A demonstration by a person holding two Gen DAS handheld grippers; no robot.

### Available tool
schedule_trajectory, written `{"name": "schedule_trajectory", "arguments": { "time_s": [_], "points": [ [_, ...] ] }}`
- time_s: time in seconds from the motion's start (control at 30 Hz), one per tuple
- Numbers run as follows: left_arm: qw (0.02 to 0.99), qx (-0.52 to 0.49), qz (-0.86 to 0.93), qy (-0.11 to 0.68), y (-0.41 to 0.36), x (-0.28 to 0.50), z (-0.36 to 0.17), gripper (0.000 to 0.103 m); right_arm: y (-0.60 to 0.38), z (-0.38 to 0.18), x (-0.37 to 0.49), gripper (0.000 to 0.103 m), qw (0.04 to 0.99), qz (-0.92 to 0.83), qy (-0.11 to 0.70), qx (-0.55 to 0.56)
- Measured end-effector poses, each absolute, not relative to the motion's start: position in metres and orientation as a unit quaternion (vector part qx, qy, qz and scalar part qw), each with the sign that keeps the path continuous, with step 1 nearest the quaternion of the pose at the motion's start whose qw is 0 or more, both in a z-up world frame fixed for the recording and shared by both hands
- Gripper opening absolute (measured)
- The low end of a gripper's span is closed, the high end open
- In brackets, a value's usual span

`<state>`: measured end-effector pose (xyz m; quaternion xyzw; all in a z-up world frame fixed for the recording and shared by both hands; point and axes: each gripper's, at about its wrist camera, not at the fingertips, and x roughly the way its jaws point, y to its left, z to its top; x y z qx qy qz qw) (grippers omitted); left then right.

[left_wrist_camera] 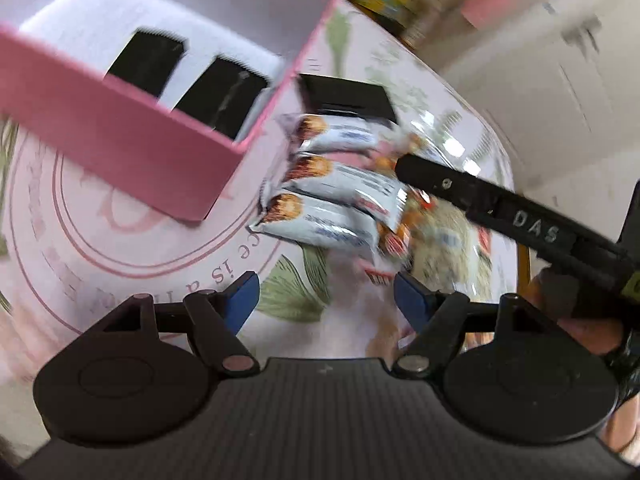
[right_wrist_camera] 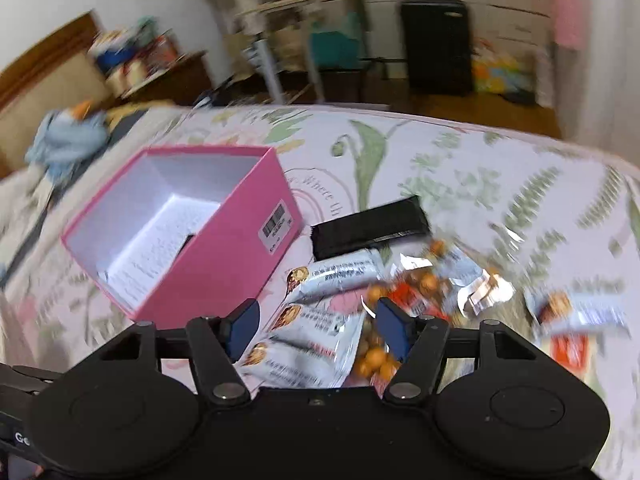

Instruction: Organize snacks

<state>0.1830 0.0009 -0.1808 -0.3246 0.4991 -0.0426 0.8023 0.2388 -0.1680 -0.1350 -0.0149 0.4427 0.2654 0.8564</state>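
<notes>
While both views are motion-blurred, layout is readable: pink box (right_wrist_camera: pixel 224 240) sits open-topped on the floral tablecloth (right_wrist_camera: pixel 460 160), white inside, barcode sticker on the short wall facing the snacks. Two black packets (left_wrist_camera: pixel 184 72) lie flat on the box floor, side by side. A third black packet (right_wrist_camera: pixel 368 226) lies on the cloth just beside that stickered wall, outside the box. Next to it, further from the box, three white snack bars (left_wrist_camera: pixel 340 188) lie in a rough row, touching or overlapping; beyond them a loose pile of orange-and-silver snack packs (right_wrist_camera: pixel 424 284), too blurred to count. Left gripper (left_wrist_camera: pixel 326 300): jaws partly open, nothing between the blue pads, hanging above the cloth on the near side of the bars from the box. Right gripper (right_wrist_camera: pixel 314 328): jaws partly open, over the bar farthest from the box and an orange pack; pads not visibly pressing on either, no grip seen. Right gripper's finger also shows in the left view, reaching across the snack pile.
</notes>
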Motion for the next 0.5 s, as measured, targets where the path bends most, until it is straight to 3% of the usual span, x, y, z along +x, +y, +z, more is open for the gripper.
{"name": "schedule_trajectory", "arguments": {
  "time_s": [0.3, 0.43, 0.5],
  "points": [
    [0.786, -0.402, 0.035, 0.468, -0.01, 0.2, -0.21, 0.073, -0.161, -0.177, 0.283, 0.055, 0.825, 0.312, 0.47, -0.034],
    [0.78, -0.414, 0.043, 0.466, -0.013, 0.205, -0.219, 0.072, -0.175, -0.176, 0.283, 0.037, 0.804, 0.331, 0.494, -0.011],
    [0.784, -0.407, 0.043, 0.467, -0.013, 0.206, -0.22, 0.068, -0.181, -0.179, 0.277, 0.033, 0.79, 0.339, 0.51, -0.018]
  ]
}}
